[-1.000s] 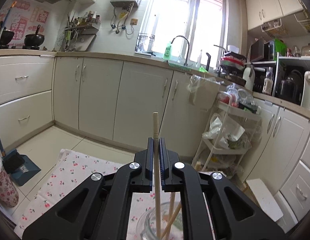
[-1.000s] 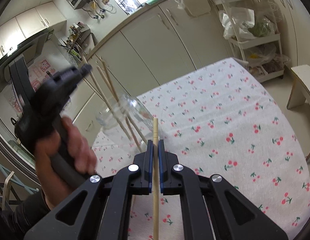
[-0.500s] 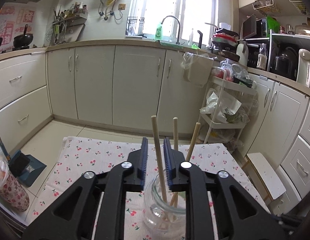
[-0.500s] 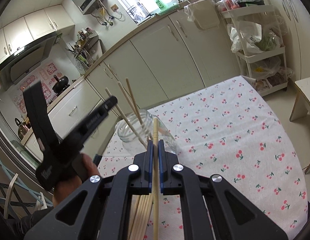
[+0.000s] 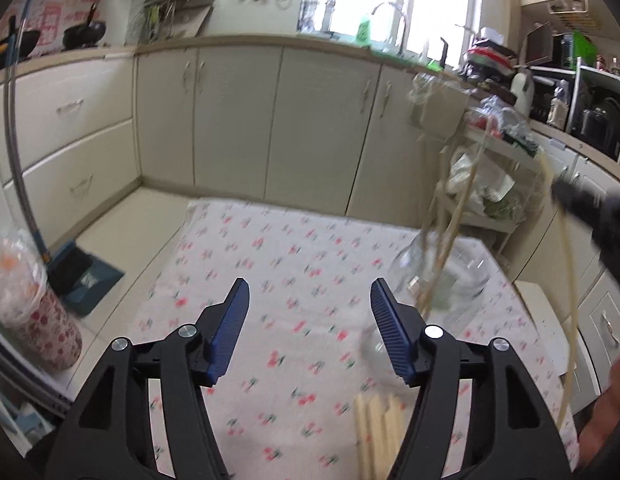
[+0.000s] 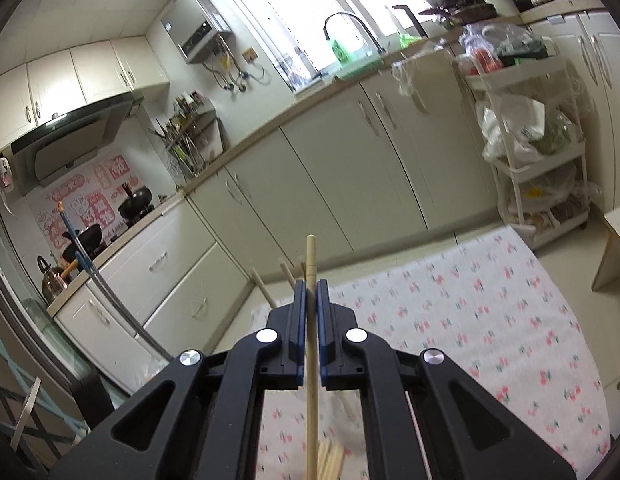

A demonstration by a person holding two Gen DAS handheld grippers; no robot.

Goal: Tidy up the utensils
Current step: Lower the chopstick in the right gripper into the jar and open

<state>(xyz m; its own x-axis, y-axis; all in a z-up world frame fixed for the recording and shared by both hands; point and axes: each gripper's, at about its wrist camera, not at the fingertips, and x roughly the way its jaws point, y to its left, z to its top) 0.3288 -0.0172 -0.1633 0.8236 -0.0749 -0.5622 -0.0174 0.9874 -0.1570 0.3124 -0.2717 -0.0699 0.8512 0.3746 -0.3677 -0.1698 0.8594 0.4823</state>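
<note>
My left gripper [image 5: 310, 300] is open and empty above the cherry-print tablecloth [image 5: 270, 264]. A clear glass jar [image 5: 438, 280] with a few wooden chopsticks [image 5: 454, 224] in it stands to its right, blurred. Several loose chopsticks [image 5: 376, 436] lie on the cloth near the front. My right gripper [image 6: 310, 292] is shut on one wooden chopstick [image 6: 311, 360], held upright; it shows at the right edge of the left wrist view [image 5: 598, 208]. Chopstick tips [image 6: 286, 270] from the jar poke up behind its fingers; the jar itself is hidden there.
Cream kitchen cabinets [image 5: 270, 120] run behind the table. A white trolley [image 6: 538, 160] with bags stands at the right. A floral bin [image 5: 34, 320] and a blue dustpan [image 5: 86, 276] stand on the floor at the left. A white stool [image 6: 614, 248] is at far right.
My left gripper let go of its chopstick into the jar, opened wide and drew back to the left. My right gripper, still holding its chopstick, moved over the jar.
</note>
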